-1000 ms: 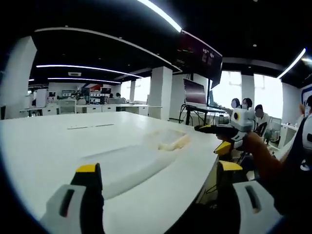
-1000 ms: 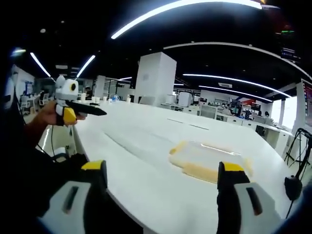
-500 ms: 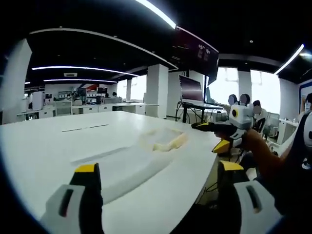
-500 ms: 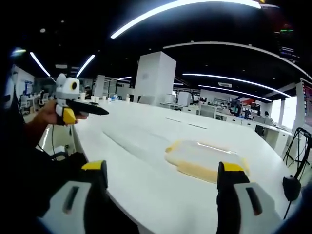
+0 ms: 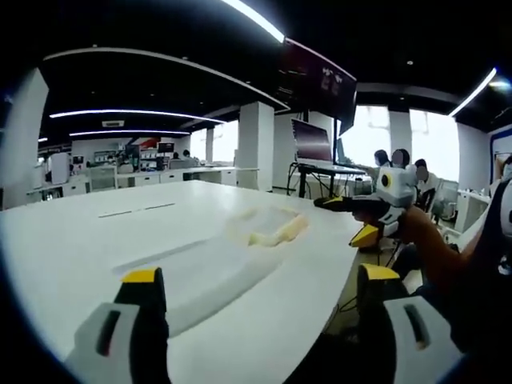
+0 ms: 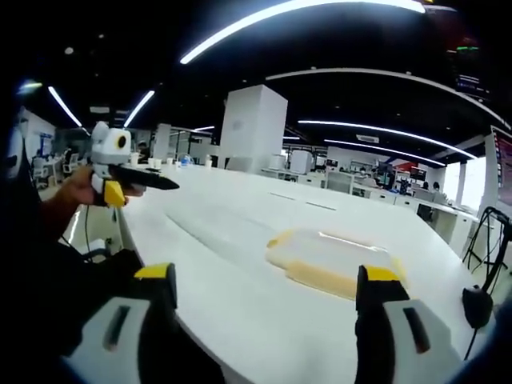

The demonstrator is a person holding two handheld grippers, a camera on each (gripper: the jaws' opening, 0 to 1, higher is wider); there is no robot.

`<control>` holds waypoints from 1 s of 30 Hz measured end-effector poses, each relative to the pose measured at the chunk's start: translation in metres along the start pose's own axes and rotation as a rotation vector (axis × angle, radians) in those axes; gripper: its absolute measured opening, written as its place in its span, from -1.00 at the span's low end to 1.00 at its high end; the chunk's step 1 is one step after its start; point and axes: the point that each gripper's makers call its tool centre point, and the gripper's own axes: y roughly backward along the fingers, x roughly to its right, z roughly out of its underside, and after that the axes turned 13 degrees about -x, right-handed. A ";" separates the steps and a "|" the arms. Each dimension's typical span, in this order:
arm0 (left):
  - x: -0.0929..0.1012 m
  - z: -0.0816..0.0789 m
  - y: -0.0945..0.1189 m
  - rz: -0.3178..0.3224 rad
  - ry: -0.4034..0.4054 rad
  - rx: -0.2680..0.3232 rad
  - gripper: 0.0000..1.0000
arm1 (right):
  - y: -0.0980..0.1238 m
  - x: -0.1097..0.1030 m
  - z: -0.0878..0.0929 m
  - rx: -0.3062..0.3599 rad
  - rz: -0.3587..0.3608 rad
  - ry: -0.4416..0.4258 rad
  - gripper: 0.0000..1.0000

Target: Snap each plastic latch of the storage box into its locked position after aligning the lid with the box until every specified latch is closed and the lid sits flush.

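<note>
Clear plastic storage box (image 6: 332, 260) with yellow latches lay flat on the white table (image 6: 232, 240). Both the left gripper (image 5: 260, 288) and right gripper (image 6: 268, 284) had jaws wide apart, holding nothing, away from the box.

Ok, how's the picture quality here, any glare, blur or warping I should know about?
Left gripper view: bright windows wash out the right side, and the storage box looks soft and pale on the white table. Right gripper view: fisheye bends the ceiling light strips into arcs; the box is clearer but low-contrast.
</note>
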 end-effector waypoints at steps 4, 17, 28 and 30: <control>0.001 0.000 -0.003 0.001 0.003 -0.003 0.99 | 0.000 0.004 0.001 -0.002 0.003 0.000 0.84; 0.014 -0.004 -0.014 0.031 -0.020 -0.010 0.99 | 0.001 0.010 0.002 -0.003 0.009 0.004 0.92; 0.011 -0.003 -0.020 0.016 -0.008 -0.017 0.99 | 0.006 0.022 0.008 -0.014 0.033 -0.005 0.88; 0.010 -0.003 -0.021 0.009 -0.002 -0.015 0.96 | 0.006 0.023 0.009 -0.014 0.035 -0.004 0.87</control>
